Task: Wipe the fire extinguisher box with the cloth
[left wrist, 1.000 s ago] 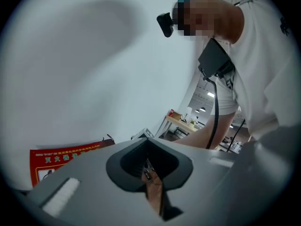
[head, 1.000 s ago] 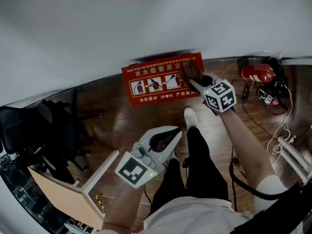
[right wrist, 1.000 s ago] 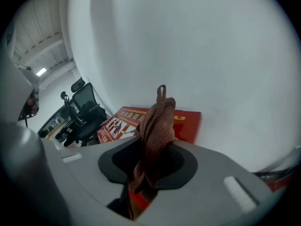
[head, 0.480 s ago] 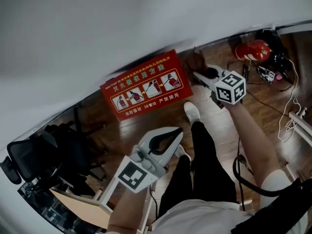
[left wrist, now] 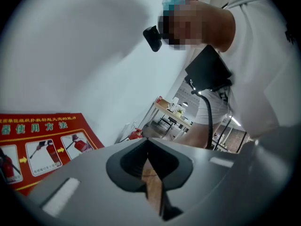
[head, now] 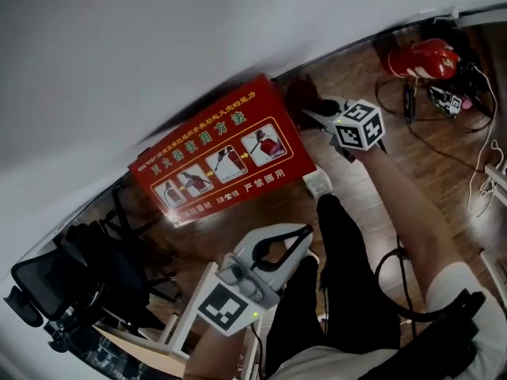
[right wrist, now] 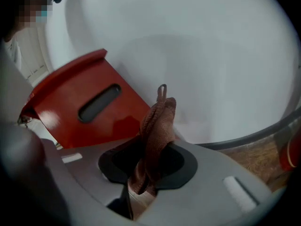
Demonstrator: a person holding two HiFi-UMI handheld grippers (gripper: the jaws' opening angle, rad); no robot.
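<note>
Left gripper (left wrist: 149, 147) hangs close by the person's leg (head: 341, 267), its jaws pressed together with nothing between them. Farther out, the right gripper (right wrist: 151, 147) pinches the brown cloth (right wrist: 157, 121), which stands up out of its jaws just beside the end of the red box (head: 222, 161) with the dark slot (right wrist: 99, 102); whether cloth and box touch I cannot tell. Beyond, the box stands against the white wall (head: 158, 38), and a red extinguisher (head: 424, 58) lies on the wood floor (head: 372, 180) off to the right.

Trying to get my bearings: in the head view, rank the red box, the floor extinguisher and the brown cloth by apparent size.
Fire extinguisher box, largest.
Fire extinguisher, next.
Cloth, smallest, though the right gripper hides part.
</note>
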